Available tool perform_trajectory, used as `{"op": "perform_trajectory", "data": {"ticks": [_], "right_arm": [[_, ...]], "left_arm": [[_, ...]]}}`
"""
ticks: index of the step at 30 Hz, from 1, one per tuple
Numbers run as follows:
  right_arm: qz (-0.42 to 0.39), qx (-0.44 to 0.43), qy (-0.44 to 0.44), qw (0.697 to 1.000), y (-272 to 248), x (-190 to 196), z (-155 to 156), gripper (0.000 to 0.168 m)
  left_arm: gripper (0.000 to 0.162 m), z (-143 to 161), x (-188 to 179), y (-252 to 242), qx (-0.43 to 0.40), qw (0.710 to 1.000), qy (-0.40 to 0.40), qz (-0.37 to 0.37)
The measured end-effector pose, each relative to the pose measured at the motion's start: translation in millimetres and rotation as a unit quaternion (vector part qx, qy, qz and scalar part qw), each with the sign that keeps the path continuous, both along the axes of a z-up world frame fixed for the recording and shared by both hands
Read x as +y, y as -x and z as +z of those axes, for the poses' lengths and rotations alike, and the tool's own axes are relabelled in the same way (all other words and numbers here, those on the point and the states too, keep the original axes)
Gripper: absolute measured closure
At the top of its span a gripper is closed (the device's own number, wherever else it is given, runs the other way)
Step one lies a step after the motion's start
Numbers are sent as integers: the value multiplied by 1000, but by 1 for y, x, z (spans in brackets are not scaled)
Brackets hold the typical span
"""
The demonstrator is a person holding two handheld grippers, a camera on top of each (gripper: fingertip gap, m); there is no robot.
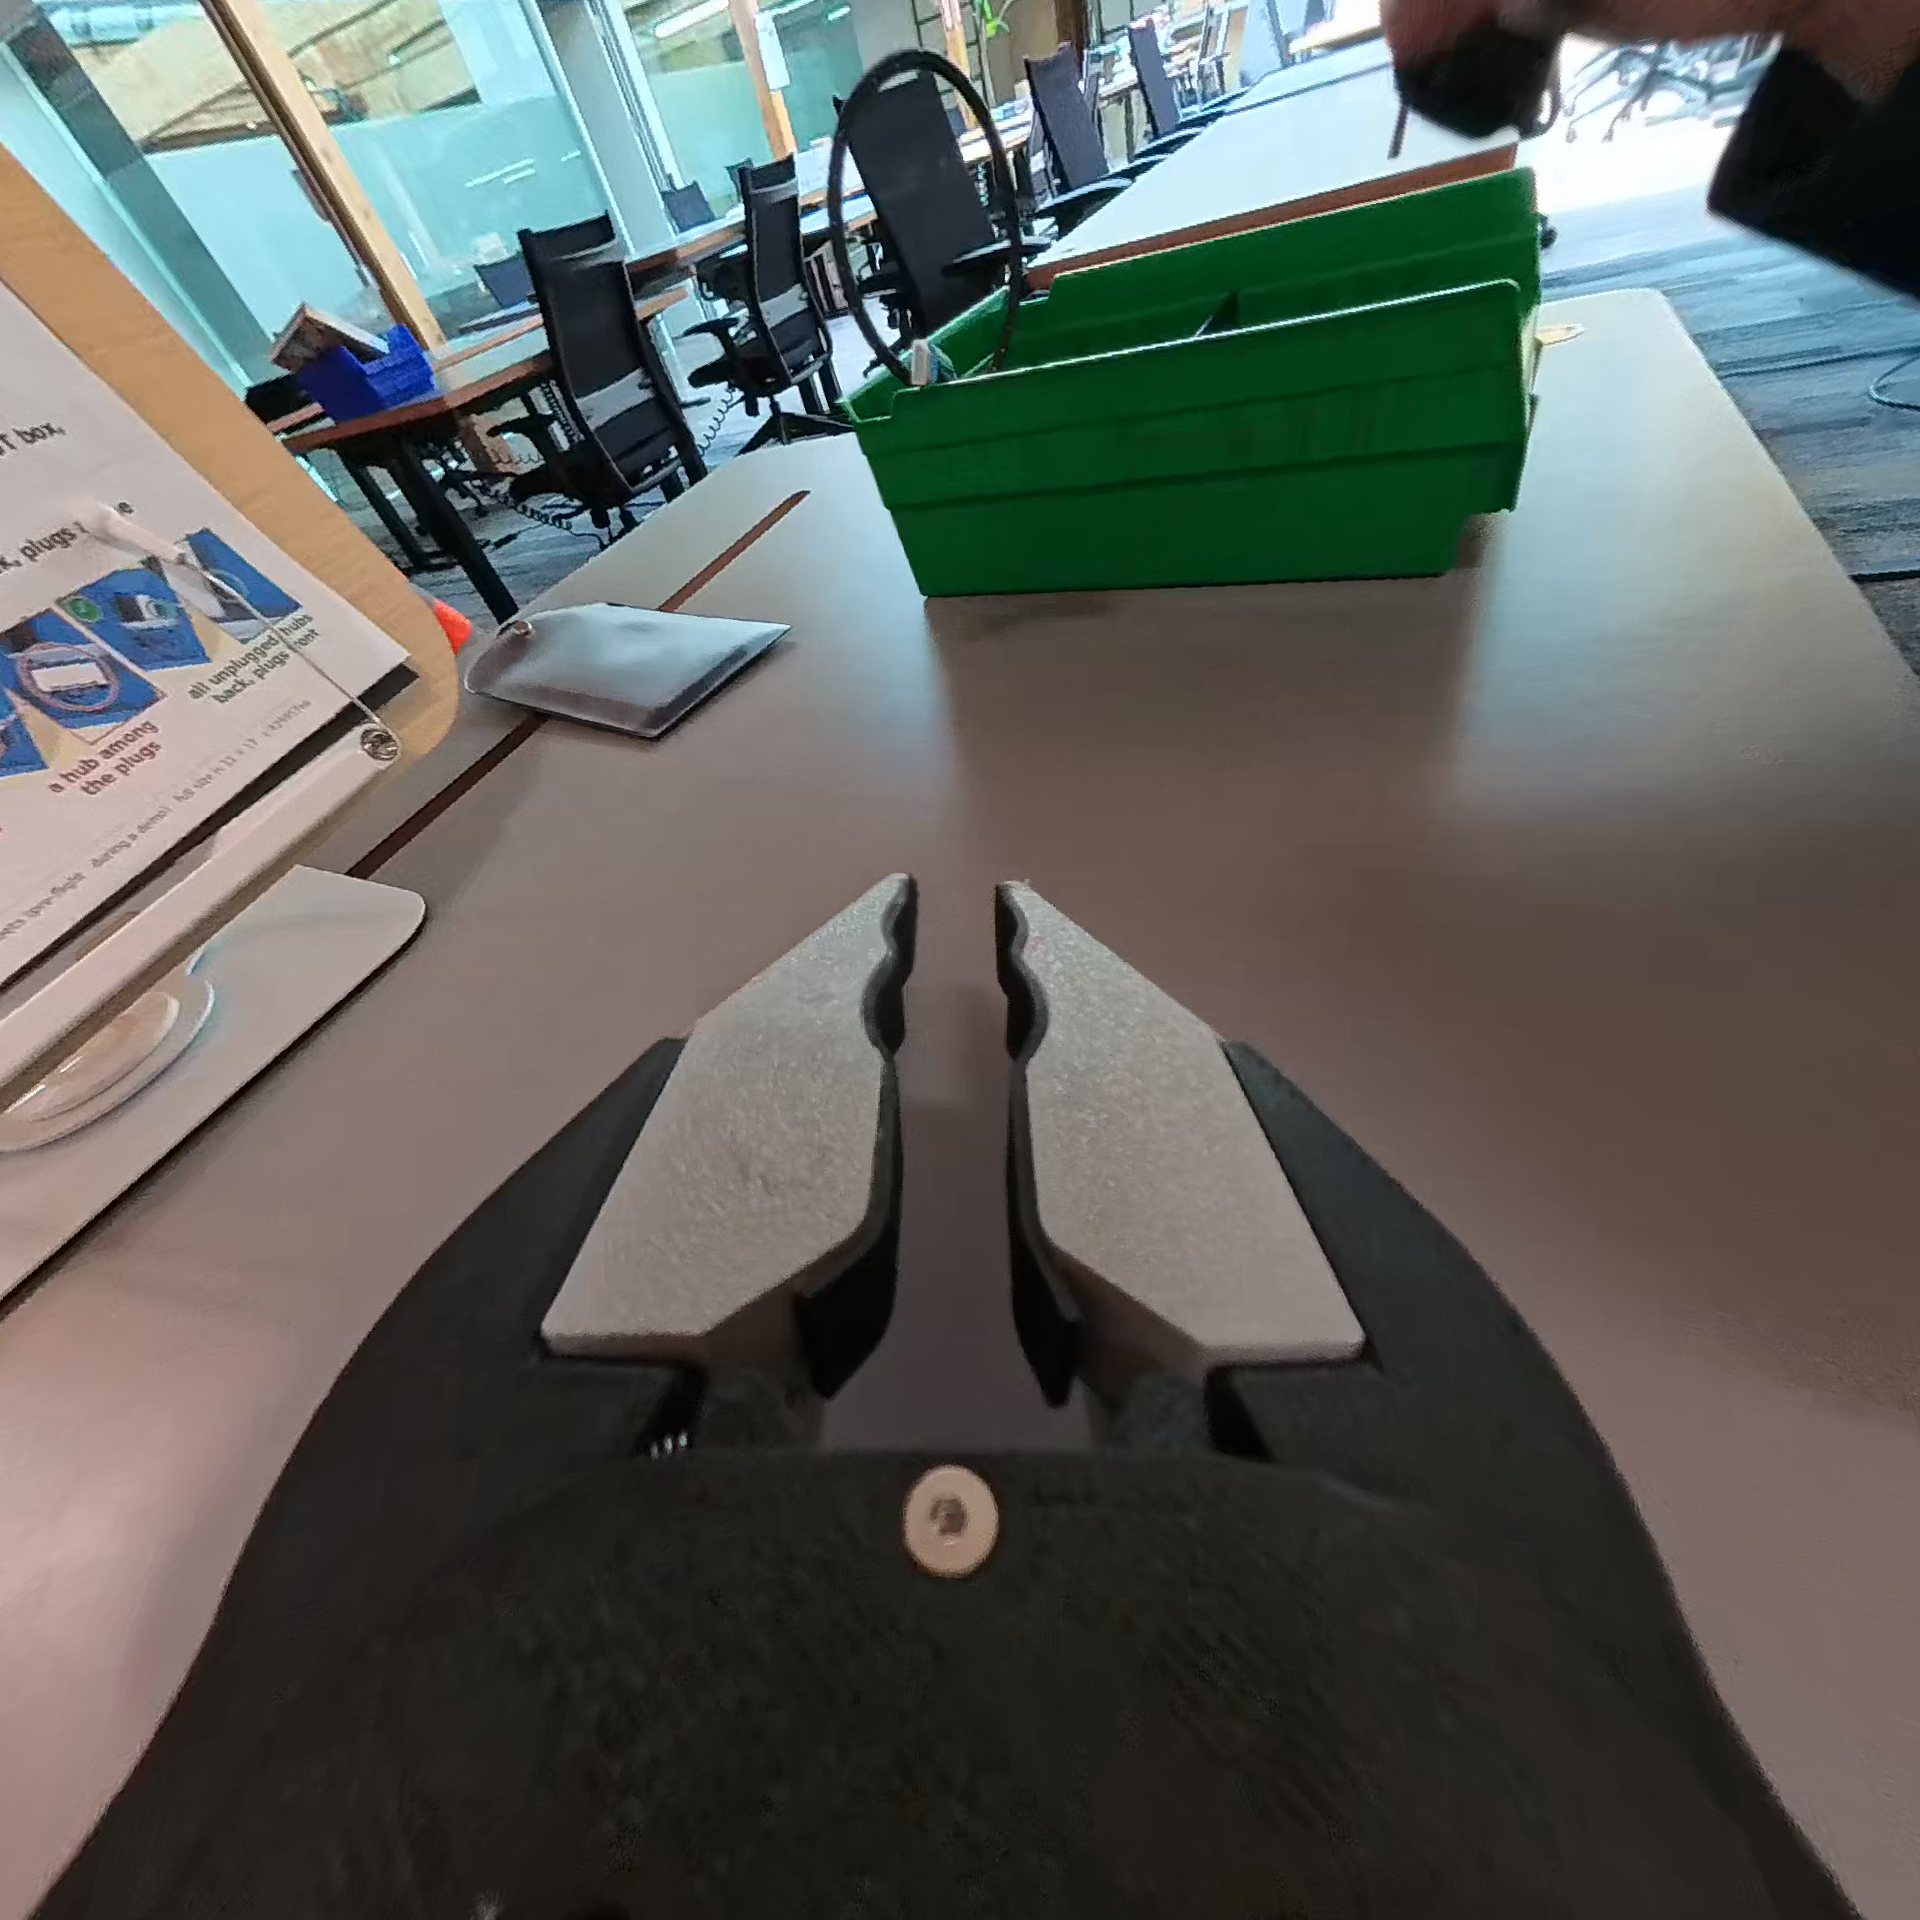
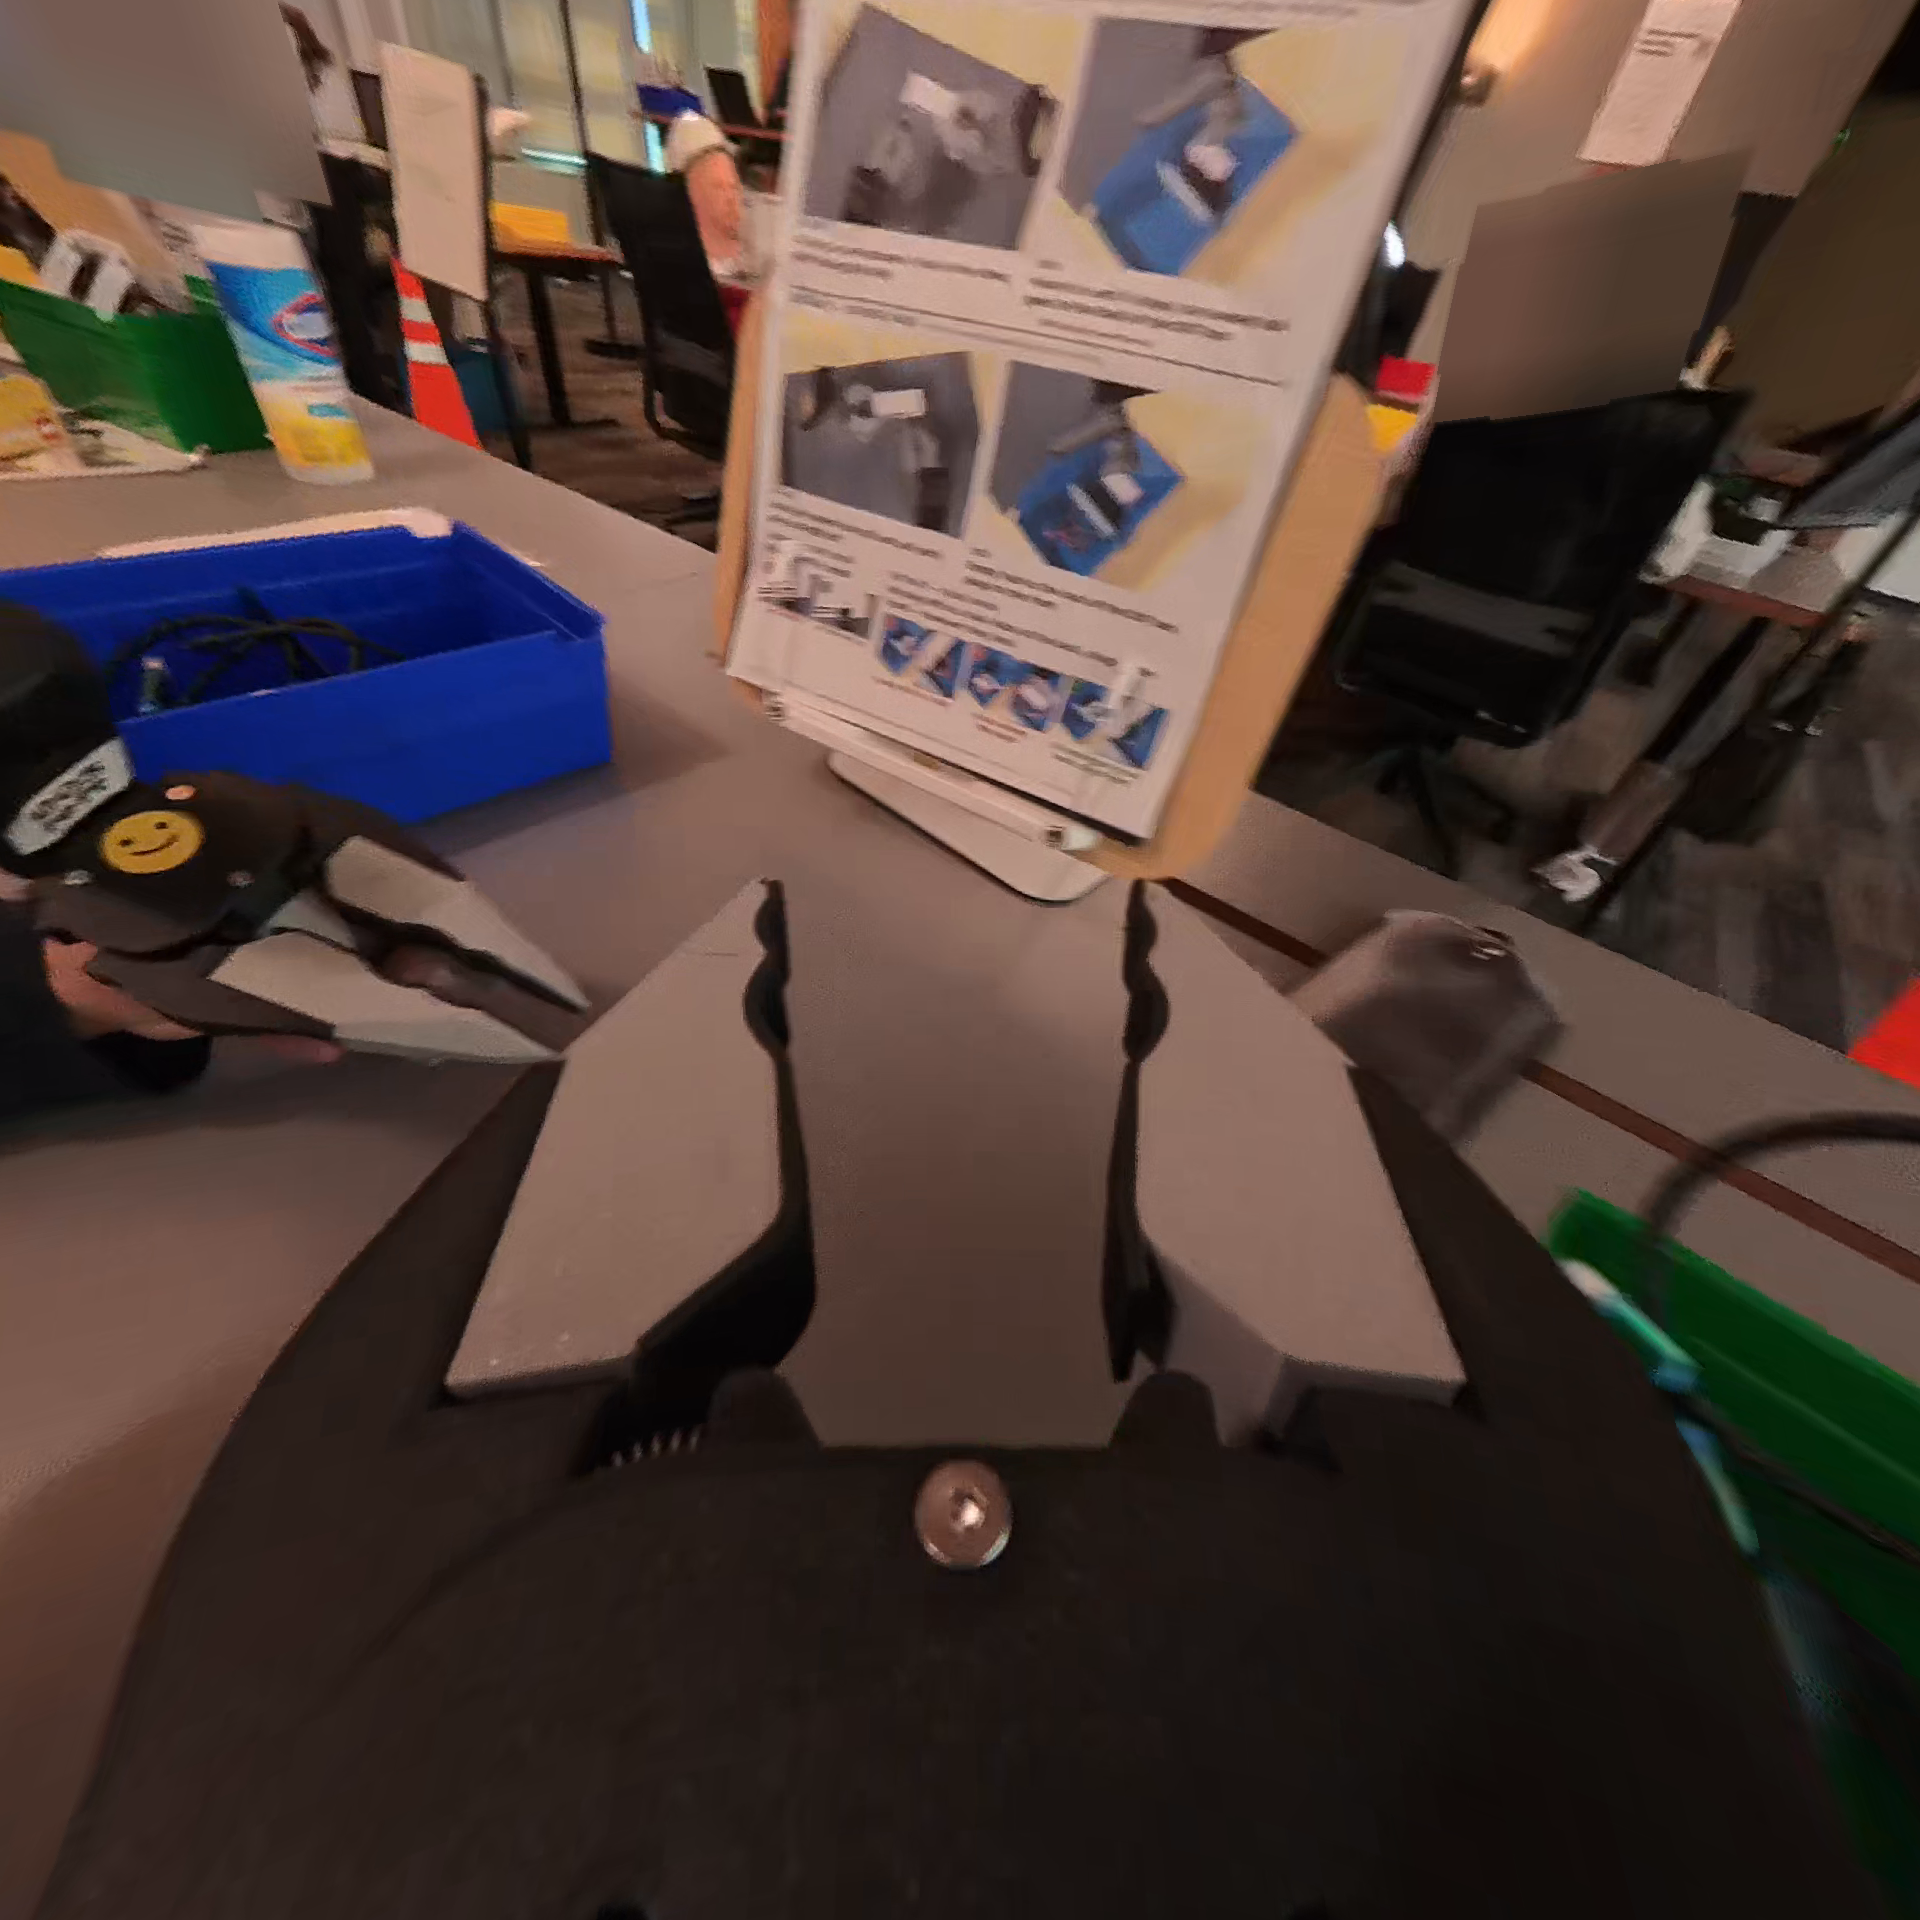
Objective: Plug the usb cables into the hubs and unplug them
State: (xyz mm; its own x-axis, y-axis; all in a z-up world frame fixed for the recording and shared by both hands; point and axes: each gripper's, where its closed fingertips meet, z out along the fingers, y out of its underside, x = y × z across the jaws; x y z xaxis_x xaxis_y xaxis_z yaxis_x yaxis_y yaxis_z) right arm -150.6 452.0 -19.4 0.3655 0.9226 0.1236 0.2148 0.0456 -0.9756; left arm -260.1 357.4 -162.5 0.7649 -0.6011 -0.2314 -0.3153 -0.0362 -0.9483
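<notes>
A grey table [image 1: 1299, 831] carries a green bin [image 1: 1195, 457] with a black cable [image 1: 914, 208] looping out. Before the bin, the left gripper [image 1: 956, 904] hovers nearly closed, holding nothing. Left of the bin stands a printed instruction sheet [image 2: 1018, 395]; facing it, the right gripper [image 2: 951, 904] is spread wide and empty. Beyond the sheet sits a blue bin [image 2: 416, 707].

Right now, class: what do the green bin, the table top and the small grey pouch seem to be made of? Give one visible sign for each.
Green bin: probably moulded plastic, with uniform colour and ribbed, stepped walls.
Table top: looks like matte grey laminate over a brown core, which shows at the edge seam.
Grey pouch: seemingly soft vinyl or foil, going by its glossy sheen, creases and metal snap.
</notes>
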Motion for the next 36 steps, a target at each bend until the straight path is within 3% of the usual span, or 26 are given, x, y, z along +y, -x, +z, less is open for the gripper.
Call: {"op": "perform_trajectory", "data": {"ticks": [3,4,6,13,19,30,36], "right_arm": [[57,-30,4,998,49,-41,-38,118],[56,-52,10,997,63,-45,-55,113],[66,-75,9,995,87,-50,-82,120],[56,-78,24,995,145,-18,-138,113],[53,-135,37,989,144,-12,-179,110],[40,-157,49,985,136,-13,-190,104],[38,-187,47,980,138,-12,-200,108]], "left_arm": [[143,3,3,10,-3,1000,6,23],[141,5,4,13,-10,999,10,29],[137,8,5,18,-31,999,20,35],[122,-5,6,11,-35,996,75,41],[122,-16,7,5,-21,995,85,39],[116,-22,16,21,-72,988,121,63],[108,-5,10,12,-172,972,159,23]]}}
